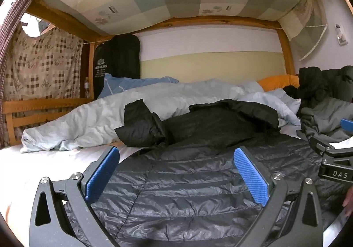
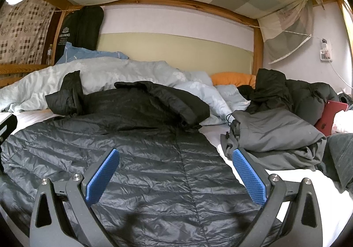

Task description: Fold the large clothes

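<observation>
Nearby — grey garment [image 2: 275, 134], rumpled duvet [image 1: 132, 105] crowding black jacket [image 2: 132, 136].

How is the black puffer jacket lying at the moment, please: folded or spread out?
Mostly spread: the puffer jacket body lies flat on the bed, sleeves bunched at the far end.

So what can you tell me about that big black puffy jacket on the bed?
The black puffy jacket is quilted in horizontal bands and looks shiny and thin, like nylon. It lies spread out mostly flat on the white sheet. Both sleeves are folded in across its far end, against the pale blue duvet. A seam runs down its length. Neither open gripper holds it, and a grey garment lies beside it.
</observation>
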`<state>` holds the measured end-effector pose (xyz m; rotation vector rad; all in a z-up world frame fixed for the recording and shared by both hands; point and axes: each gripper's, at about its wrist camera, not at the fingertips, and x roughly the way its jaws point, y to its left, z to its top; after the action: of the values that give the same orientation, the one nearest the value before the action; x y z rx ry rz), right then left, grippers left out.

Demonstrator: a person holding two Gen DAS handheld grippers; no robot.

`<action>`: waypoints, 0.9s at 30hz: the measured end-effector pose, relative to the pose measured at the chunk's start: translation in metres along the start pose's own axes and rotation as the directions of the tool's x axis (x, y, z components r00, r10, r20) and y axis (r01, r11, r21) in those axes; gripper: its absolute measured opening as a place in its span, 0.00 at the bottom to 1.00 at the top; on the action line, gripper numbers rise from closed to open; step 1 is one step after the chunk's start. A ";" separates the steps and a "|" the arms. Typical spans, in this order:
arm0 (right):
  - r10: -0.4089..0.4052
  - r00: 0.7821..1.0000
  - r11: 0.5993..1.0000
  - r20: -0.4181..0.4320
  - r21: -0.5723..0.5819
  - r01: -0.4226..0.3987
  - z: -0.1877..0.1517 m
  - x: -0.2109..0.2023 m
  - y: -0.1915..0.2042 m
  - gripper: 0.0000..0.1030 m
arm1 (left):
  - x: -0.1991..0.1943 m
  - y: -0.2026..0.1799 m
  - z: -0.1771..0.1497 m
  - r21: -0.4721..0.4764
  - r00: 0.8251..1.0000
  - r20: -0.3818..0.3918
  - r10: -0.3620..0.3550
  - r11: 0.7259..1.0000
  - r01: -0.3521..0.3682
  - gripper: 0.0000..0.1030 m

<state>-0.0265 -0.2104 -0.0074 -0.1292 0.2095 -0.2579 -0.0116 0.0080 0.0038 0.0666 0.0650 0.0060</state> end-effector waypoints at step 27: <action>-0.004 1.000 1.000 -0.014 -0.003 0.004 0.000 0.001 -0.001 1.00 | -0.005 0.001 -0.001 0.003 0.998 0.031 0.050 0.999 -0.051 1.00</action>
<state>-0.0257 -0.2112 -0.0073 -0.1310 0.2233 -0.2622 -0.0170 0.0091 0.0029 0.0724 0.0319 0.0553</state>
